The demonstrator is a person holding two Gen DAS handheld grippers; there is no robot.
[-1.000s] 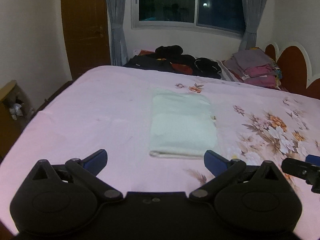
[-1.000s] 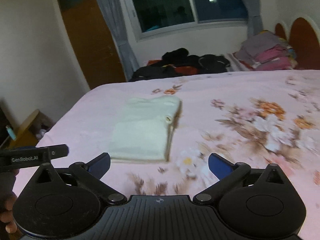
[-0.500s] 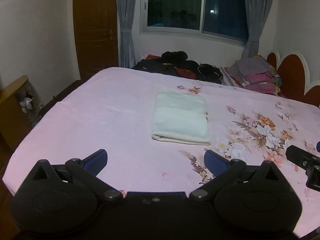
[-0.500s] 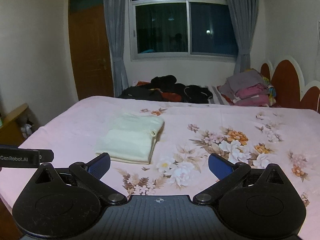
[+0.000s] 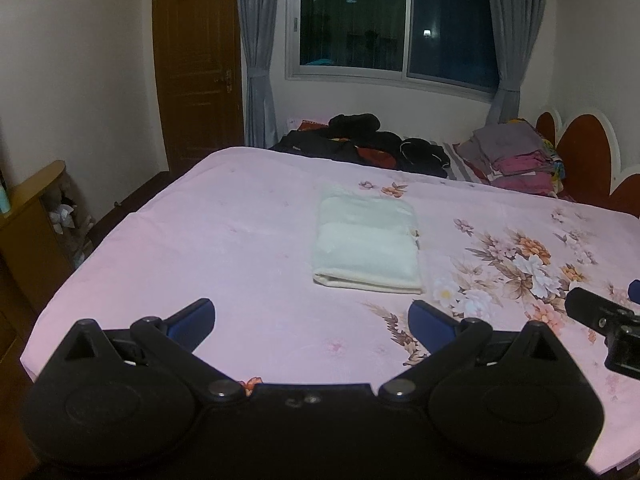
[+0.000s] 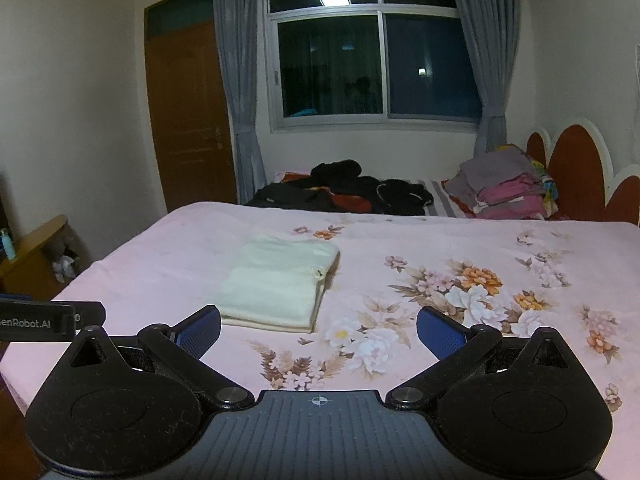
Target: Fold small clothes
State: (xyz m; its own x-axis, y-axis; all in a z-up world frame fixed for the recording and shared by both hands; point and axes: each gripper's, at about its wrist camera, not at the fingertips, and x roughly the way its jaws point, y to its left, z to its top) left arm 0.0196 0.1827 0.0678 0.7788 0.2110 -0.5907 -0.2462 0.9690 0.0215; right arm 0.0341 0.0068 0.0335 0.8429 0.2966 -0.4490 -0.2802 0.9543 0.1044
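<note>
**Cream bundle lies ahead of both tongs**

Cream folded cloth rectangle (image 5: pixel 367 247) rests on your pink floral bedsheet (image 5: pixel 224 248), long axis running away from you. Left gripper (image 5: pixel 311 317) sits nearer; right gripper (image 6: pixel 319 327) likewise gapes empty.

A small cream-white garment (image 5: pixel 367 251) lies folded into a neat, flat rectangle on the pink floral bedspread (image 5: pixel 224 240), its thick folded edge nearest the camera and a small tag showing at its right side.
</note>
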